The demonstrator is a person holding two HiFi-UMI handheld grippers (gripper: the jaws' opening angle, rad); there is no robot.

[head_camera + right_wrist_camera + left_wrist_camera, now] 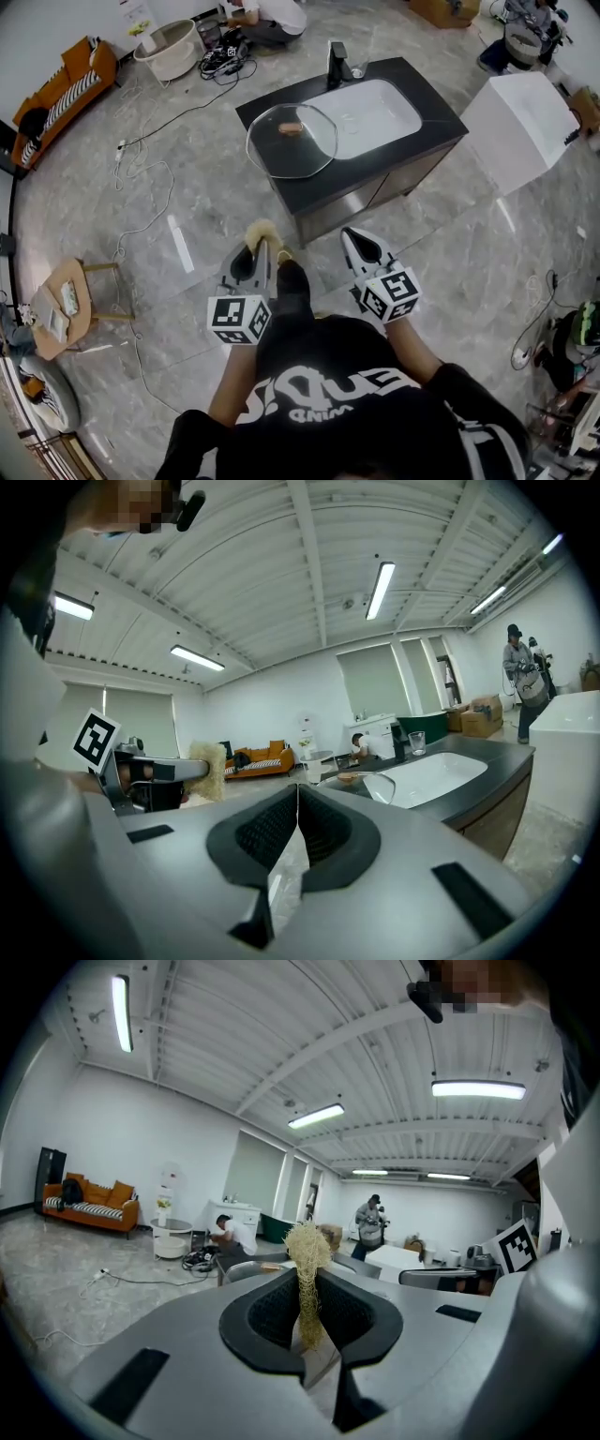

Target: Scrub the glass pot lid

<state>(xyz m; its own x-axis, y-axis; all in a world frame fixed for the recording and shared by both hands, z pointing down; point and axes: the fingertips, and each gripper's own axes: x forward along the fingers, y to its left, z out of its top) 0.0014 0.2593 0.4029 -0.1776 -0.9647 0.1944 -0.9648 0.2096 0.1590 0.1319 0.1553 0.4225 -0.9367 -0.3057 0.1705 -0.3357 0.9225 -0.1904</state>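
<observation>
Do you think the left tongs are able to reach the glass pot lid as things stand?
Probably not: the left tongs, gripping the loofah scrubber, hang short of the glass pot lid on the counter, with floor between. Nothing blocks the way; a step forward should do.

We note bare floor [314, 234] between the left gripper [263, 248], the right gripper [350, 236] and the near edge of the counter [442, 111]. On the counter the glass pot lid [292, 141] fills the left part, open from above and from the near side, while the faucet [336, 64] stands at the far edge behind the sink [380, 112]. A white cabinet [521, 122] stands just beside the counter's right end, and cables [141, 202] trail over the floor to the left.
</observation>
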